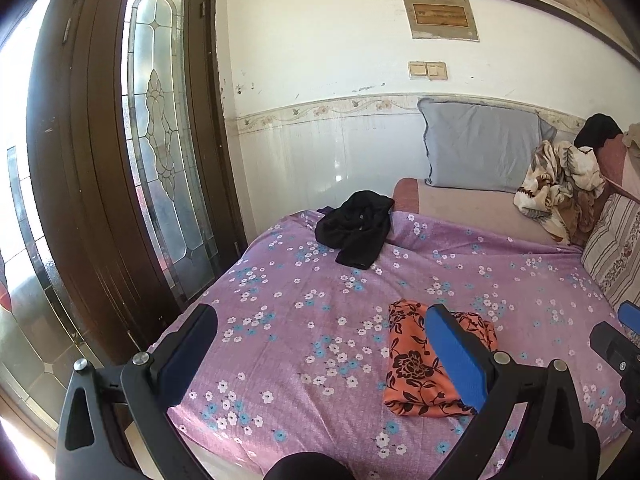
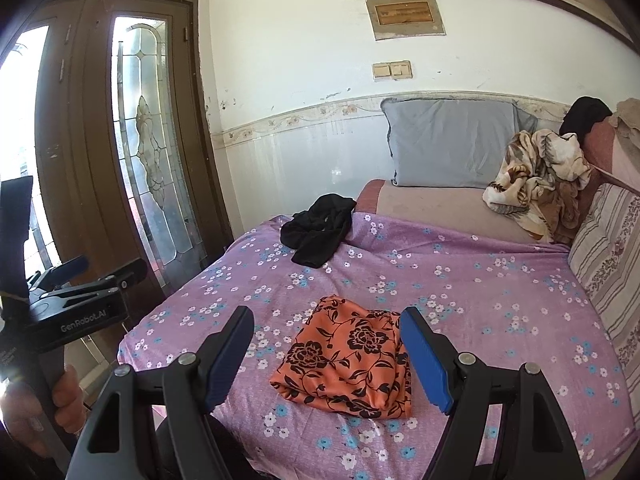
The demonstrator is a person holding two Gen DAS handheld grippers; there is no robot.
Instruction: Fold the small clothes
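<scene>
Blue-padded left gripper and right gripper: both wide open, empty. One folded orange floral cloth, one crumpled black garment on the bed.

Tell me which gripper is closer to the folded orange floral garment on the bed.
Right. The right gripper hangs open directly over the orange floral garment, which lies between its fingers. The left gripper is open too, off to the garment's left.

Black gripper frames, blue-padded jaws, silver screws, "GenRobot.AI" lettering.
</scene>
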